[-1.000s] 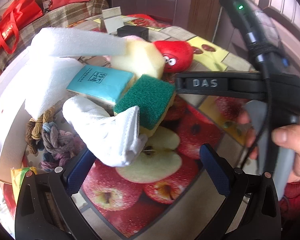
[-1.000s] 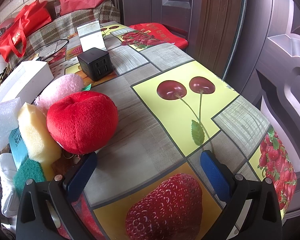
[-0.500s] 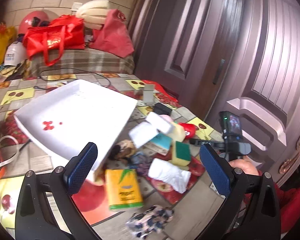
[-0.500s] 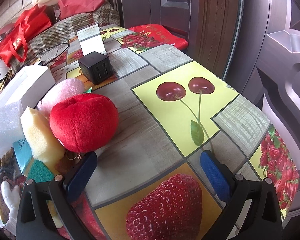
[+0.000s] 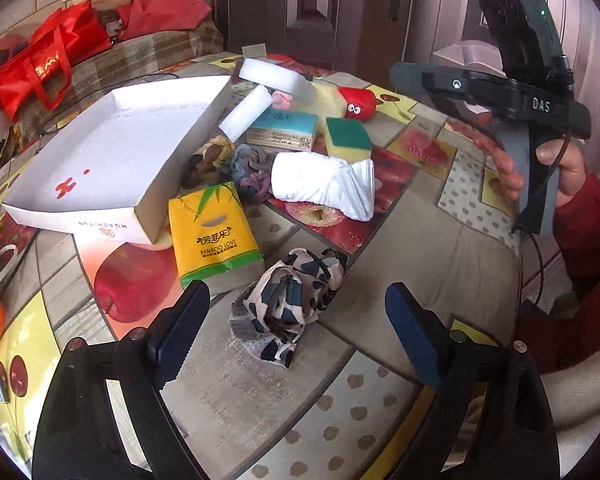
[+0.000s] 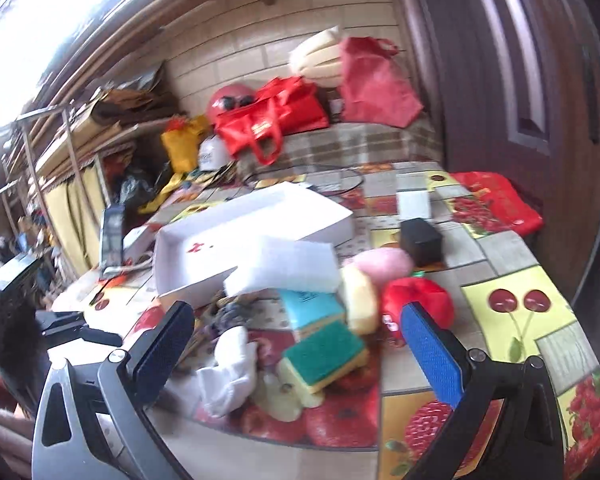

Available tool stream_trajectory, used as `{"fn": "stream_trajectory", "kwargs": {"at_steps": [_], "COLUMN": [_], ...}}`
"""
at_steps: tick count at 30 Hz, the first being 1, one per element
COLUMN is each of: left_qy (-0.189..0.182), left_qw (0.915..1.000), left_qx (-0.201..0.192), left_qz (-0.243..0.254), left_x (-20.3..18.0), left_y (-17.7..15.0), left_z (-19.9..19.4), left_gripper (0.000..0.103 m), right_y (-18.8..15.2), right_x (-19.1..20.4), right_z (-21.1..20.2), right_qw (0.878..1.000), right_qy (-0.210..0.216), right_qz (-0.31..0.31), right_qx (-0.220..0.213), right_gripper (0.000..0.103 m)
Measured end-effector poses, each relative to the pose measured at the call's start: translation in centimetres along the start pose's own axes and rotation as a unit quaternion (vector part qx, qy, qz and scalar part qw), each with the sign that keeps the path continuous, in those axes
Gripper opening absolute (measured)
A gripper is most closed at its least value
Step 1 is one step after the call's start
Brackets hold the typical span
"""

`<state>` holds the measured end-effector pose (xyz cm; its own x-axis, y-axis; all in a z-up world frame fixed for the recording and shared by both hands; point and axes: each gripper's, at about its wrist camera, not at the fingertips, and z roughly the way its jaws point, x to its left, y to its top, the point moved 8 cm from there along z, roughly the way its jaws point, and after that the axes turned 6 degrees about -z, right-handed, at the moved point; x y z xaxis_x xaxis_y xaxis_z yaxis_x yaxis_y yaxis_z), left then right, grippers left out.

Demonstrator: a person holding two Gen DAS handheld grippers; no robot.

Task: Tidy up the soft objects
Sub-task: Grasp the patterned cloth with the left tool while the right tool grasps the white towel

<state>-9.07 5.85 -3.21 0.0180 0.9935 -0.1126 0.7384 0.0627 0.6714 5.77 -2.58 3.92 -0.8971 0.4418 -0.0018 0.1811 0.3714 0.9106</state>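
You are working at a table [image 5: 412,240] covered in a fruit-print cloth, with dark wooden doors behind it and a plaid-covered bench holding red bags [image 5: 40,64] at ten o'clock in the left view. The white box [image 5: 112,148] sits tilted at ten o'clock from the table's middle, one end propped on things beside it, and nothing soft lies in it, so by my reading the sorting has hardly begun.

Everything still waits outside it: the yellow tissue pack [image 5: 212,232] touching the box's near corner, the patterned cloth [image 5: 290,300] just ahead of your left gripper [image 5: 296,320], the white towel [image 5: 324,184] at twelve o'clock, then the green sponge [image 5: 348,138], the blue-topped sponge [image 5: 284,130], the foam blocks [image 5: 260,96], the braided ropes [image 5: 228,160] and the red plush toy [image 5: 358,104] farther back.

Your left gripper's jaws are spread wide and hold nothing. Your right gripper [image 6: 296,348] is likewise spread and unloaded, hovering over the pile, with the green sponge between its fingers in its own blurred view.
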Motion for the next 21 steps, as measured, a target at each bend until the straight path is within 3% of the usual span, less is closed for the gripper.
{"fn": "stream_trajectory", "kwargs": {"at_steps": [2, 5, 12, 15, 18, 21], "left_qy": [0.002, 0.007, 0.006, 0.011, 0.026, 0.013], "left_qw": [0.9999, 0.9995, 0.9982, 0.9982, 0.9982, 0.9989], "left_qx": [0.013, 0.029, 0.059, 0.058, 0.053, 0.044], "left_qz": [-0.011, -0.014, -0.014, -0.011, -0.001, 0.005], "left_x": [0.4, 0.8, 1.1, 1.3, 1.5, 1.0], "left_y": [0.0, 0.0, -1.0, -0.7, 0.0, -0.2], "left_z": [0.8, 1.4, 2.6, 2.9, 3.0, 2.4], "left_gripper": [0.083, 0.083, 0.079, 0.068, 0.040, 0.034], "right_y": [-1.1, -3.9, -7.6, -8.0, -7.9, -7.9], "right_x": [1.2, 2.8, 4.8, 4.7, 4.4, 4.5], "right_z": [1.4, 5.8, 9.4, 9.5, 9.2, 8.9], "right_qw": [0.998, 0.990, 0.968, 0.965, 0.966, 0.965], "right_qy": [0.029, 0.038, 0.052, 0.051, 0.048, 0.052], "right_qz": [-0.008, -0.062, -0.115, -0.111, -0.112, -0.118], "right_qx": [0.051, 0.123, 0.218, 0.232, 0.230, 0.227], "right_gripper": [0.103, 0.100, 0.059, 0.052, 0.038, 0.036]}}
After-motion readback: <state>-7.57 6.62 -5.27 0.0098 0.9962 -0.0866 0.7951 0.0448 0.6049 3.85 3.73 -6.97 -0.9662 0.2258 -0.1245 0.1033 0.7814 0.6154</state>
